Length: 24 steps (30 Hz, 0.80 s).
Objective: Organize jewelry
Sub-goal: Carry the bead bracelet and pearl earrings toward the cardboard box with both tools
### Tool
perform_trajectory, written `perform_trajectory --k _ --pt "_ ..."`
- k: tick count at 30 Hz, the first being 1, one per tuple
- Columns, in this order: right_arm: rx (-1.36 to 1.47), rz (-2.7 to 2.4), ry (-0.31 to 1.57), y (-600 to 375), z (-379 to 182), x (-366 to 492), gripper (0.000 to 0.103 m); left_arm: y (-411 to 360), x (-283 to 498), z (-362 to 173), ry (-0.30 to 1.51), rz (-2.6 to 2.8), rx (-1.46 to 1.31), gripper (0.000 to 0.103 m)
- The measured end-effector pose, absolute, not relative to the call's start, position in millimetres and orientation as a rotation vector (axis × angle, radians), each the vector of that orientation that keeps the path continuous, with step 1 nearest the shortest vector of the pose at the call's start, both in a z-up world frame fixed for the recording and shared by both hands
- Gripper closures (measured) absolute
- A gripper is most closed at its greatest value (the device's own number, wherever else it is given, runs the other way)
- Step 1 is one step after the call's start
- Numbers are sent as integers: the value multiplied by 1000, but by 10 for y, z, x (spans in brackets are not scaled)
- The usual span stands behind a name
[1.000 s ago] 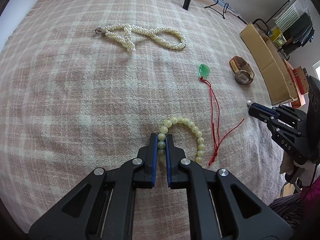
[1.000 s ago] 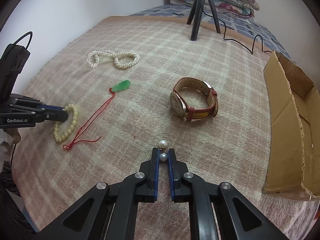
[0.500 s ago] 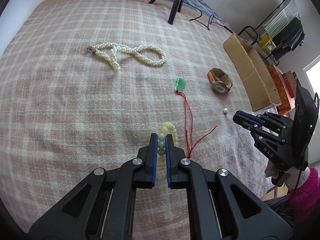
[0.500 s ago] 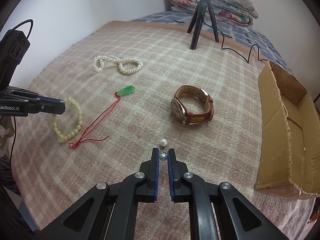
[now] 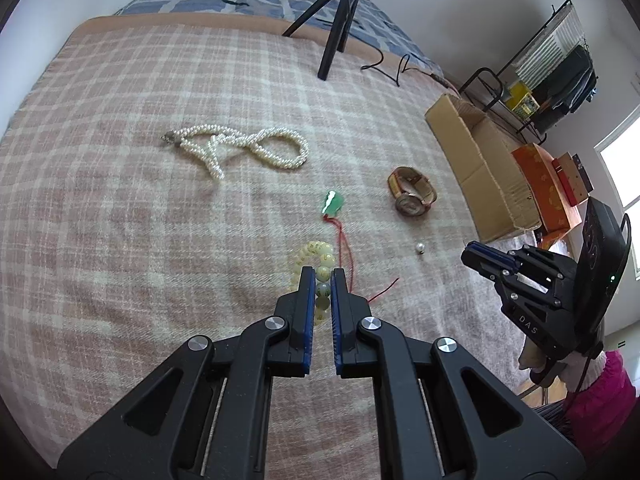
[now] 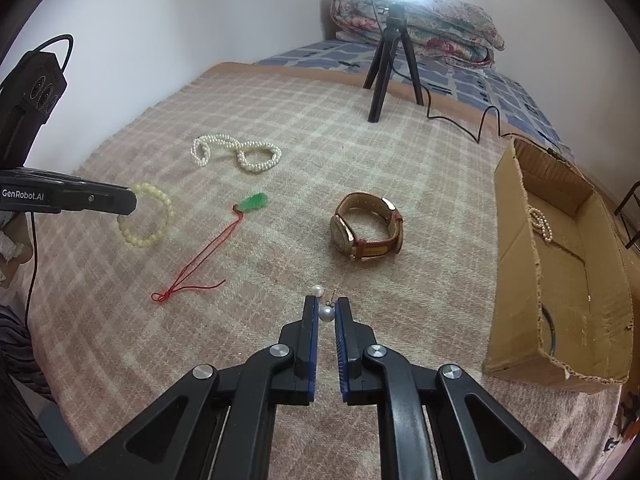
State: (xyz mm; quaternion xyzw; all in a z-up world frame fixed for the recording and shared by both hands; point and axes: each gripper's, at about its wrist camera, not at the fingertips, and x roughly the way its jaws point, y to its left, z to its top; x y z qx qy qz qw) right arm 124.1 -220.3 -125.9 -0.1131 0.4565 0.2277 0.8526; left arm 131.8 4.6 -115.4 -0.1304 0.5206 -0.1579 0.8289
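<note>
- While both grippers carry something, each load handles differently: the left gripper [image 5: 322, 280] has its fingers clenched on the pale bead bracelet [image 6: 149, 216], held by a bead or two at one side so the rest of the loop hangs free above the blanket [image 5: 120, 220].
- Strung beads like these look hard and smooth, probably on elastic, so the loop will likely swing and could slip sideways between the pads; a grip across the string, not on one round bead, seems safer.
- On the right, the right gripper [image 6: 327, 307] has its fingers closed on a pearl earring [image 6: 326, 313], with its thin hook poking out past the tips.
- That piece is judged very light, round and slick, and the wire hook bends easily; light, steady pressure on the pearl itself is the sensible hold.
- A second single pearl [image 6: 317, 291] lies on the blanket just beyond the right tips.
- Waiting on the bed are the pearl necklace [image 6: 236, 152], limp and prone to tangle, the jade pendant [image 6: 254, 202] on its red cord [image 6: 200, 258], brittle stone best lifted by the cord, and the stiff-strapped watch [image 6: 366, 232].
- At the right edge stands the cardboard box [image 6: 516, 280], already holding a pearl strand [image 6: 541, 222].
</note>
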Motion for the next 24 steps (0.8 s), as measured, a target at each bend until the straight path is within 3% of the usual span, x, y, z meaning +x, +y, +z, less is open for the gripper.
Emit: perform_trajectory --k 24 --pt "-162 355 834 -2905 -752 1081 97 -740 1507 -661 991 -474 -262 98"
